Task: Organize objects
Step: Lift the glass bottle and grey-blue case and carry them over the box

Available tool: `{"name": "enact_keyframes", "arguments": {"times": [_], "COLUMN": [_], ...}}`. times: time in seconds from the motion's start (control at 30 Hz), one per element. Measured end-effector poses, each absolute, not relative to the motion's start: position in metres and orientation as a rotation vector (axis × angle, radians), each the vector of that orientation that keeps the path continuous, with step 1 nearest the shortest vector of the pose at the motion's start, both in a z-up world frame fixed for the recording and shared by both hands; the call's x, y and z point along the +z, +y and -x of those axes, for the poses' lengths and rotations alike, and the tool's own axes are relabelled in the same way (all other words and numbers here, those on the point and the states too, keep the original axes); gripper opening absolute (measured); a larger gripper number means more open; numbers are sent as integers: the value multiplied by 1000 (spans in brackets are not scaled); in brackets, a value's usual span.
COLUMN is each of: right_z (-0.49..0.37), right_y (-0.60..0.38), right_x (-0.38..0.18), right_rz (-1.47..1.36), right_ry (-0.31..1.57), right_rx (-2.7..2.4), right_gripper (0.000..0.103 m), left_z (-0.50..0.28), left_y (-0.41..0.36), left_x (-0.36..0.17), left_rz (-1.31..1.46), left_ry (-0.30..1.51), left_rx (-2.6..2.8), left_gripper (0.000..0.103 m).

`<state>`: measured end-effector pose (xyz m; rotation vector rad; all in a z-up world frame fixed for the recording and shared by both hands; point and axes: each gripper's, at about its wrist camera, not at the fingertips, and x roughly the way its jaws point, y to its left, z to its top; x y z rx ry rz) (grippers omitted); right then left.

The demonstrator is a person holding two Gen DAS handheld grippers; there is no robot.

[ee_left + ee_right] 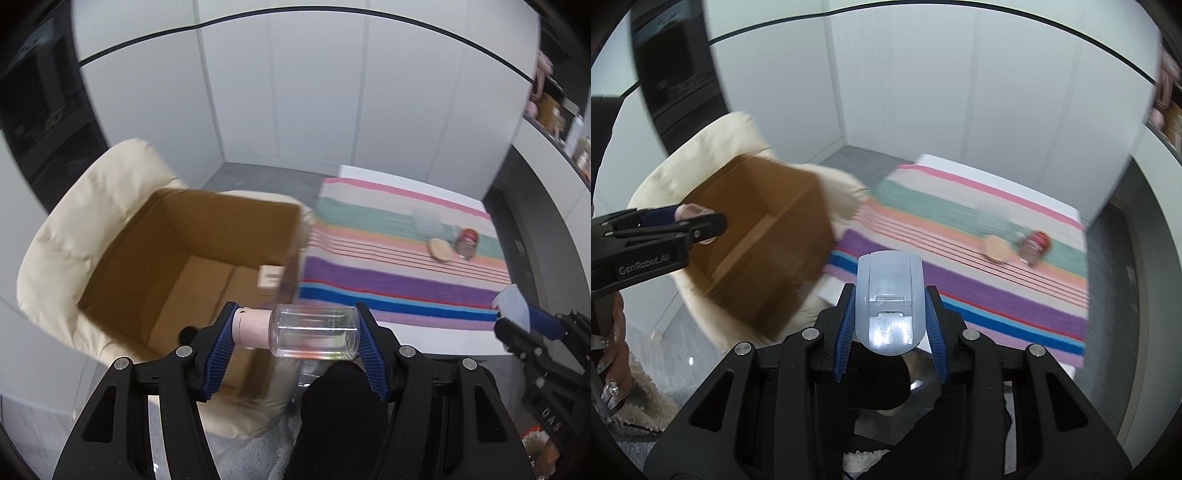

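White panelled walls close off the far side, and a striped cloth (402, 266) covers the table, with an open cardboard box (192, 266) seated on a cream cushioned chair (59, 254) just beside it.

My left gripper (295, 332) is pinching a clear bottle with a pink cap (314, 330) endwise, one pad on the cap, the other on the base. The bottle lies level, near the box's front rim. My right gripper (889, 321) is pinching a pale blue plastic dispenser-like item (888, 295) by its sides, over the table's near edge beside the box.

Left on the cloth, well apart from both tools: a toppled red-capped jar (467, 242), a round tan disc (441, 250) touching or just beside it, and a clear container (426, 221) too blurred to identify.

Risks, in my judgement:
- The endwise grip rests on two small faces; a sharp tilt could let the smooth bottle pivot or slip out short of the box.
- Both tools appear headed for one opening; crowding it could knock them together.
- The box sits on soft padding; a bump on its wall could tip or shift it.
- The dispenser's rounded shell could squirm under side pressure.
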<state>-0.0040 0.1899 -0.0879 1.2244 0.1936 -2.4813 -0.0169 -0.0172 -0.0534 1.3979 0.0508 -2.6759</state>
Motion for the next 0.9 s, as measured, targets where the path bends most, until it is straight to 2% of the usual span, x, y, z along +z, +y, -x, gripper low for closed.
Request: {"name": "enact_keyframes", "arguments": {"times": [0.5, 0.63, 0.9], "right_z": [-21, -23, -5], "right_y": [34, 18, 10], "right_x": [-98, -100, -102], "right_rz": [-1127, -1118, -1107], "right_ry": [358, 385, 385], "right_rx": [-2172, -2150, -2155], "right_gripper": [37, 37, 37], "left_z": [-35, -30, -6], "left_y": [-128, -142, -145], "left_x": [-76, -85, -93], "left_rz": [-1380, -1422, -1422], "left_ry": [221, 299, 287], "left_rx": [-2461, -2439, -2434], "left_gripper": [62, 62, 62]}}
